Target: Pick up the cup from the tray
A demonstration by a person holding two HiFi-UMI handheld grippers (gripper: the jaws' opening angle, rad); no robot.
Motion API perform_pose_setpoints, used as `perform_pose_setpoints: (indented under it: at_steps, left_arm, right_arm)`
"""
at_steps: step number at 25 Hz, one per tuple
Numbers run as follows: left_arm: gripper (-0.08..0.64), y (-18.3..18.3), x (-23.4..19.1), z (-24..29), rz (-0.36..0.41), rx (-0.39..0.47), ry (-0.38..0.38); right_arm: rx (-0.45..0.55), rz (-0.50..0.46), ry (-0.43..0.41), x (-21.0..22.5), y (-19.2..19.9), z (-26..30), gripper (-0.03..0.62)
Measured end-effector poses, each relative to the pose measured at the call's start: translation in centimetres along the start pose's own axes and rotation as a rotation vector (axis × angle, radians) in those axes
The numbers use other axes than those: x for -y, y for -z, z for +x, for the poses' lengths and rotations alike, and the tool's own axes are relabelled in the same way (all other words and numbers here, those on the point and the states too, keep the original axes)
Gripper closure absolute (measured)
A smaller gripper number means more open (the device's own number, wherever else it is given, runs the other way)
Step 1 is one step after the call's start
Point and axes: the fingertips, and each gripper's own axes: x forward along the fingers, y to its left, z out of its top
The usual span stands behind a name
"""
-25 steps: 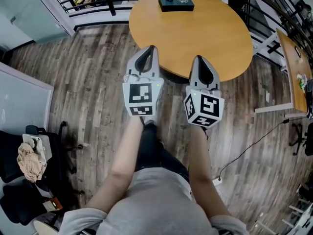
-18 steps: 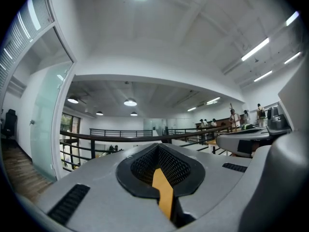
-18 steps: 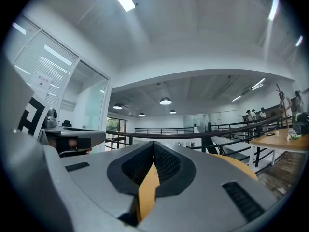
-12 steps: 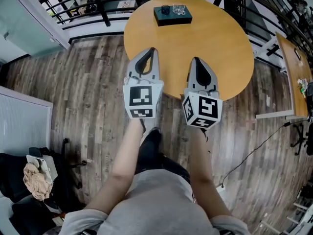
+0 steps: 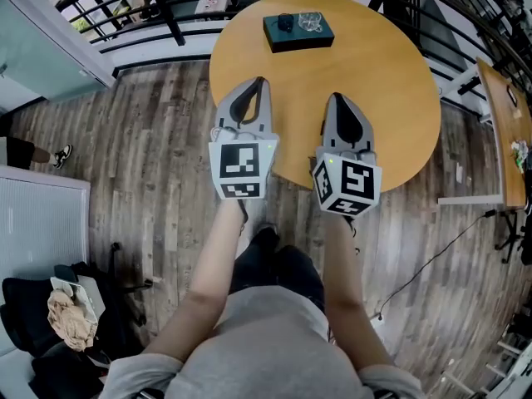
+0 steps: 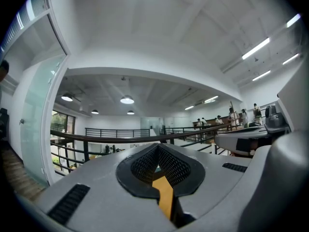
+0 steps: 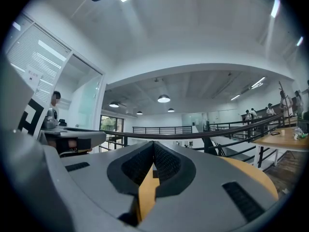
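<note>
A dark tray (image 5: 322, 36) lies at the far side of the round wooden table (image 5: 374, 73). On it stand a dark cup (image 5: 286, 22) and a clear glass (image 5: 310, 20). My left gripper (image 5: 257, 83) and right gripper (image 5: 335, 98) are held side by side, level, with their tips over the table's near part, well short of the tray. Both are shut with nothing between the jaws. In the left gripper view the left gripper (image 6: 158, 146) shows its tips together, and the right gripper (image 7: 153, 143) looks the same in the right gripper view. The tray is hidden in both gripper views.
A black railing (image 5: 166, 7) runs behind the table. A second wooden table (image 5: 505, 115) stands at the right, and a cable (image 5: 432, 248) trails over the wood floor. A chair with cloth on it (image 5: 71, 314) sits at the lower left, beside a glass partition (image 5: 41, 65).
The person has stepped toward the table: both grippers now reach over its near edge, and the tray sits lower in the head view. Both grippers stayed shut.
</note>
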Motion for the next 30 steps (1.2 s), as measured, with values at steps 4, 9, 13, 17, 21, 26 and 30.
perform_pose_setpoints:
  at_steps: [4,9,13,17,21,26,30]
  left_arm:
    - [0.555,0.7,-0.6,1.6,-0.010,-0.004,0.004]
    - [0.555,1.0,-0.4,3.2,-0.018,-0.008,0.009]
    - [0.555,1.5,-0.1,5.2,-0.016,-0.017,0.003]
    - [0.555,1.8,-0.1,8.1,-0.019,-0.022,-0.013]
    - [0.555,2.1,-0.4,11.1,-0.022,-0.028,-0.028]
    - [0.555,2.3,-0.4,14.8,-0.021,-0.035,-0.045]
    - [0.555,2.4,-0.4,17.4,-0.019,-0.039,-0.057]
  right_arm:
    - [-0.010,0.001,0.009,0.4,0.7,1.3,0.586]
    - [-0.019,0.000,0.016,1.3,1.1,2.6,0.586]
    - [-0.017,0.006,0.008,2.6,1.4,4.2,0.586]
    - [-0.009,0.009,-0.009,4.4,1.4,7.1,0.586]
    - [-0.004,0.008,-0.021,6.2,1.3,10.0,0.586]
    - [-0.013,0.013,-0.040,8.6,1.8,13.6,0.586]
    - [-0.014,0.010,-0.073,9.7,1.9,16.2,0.586]
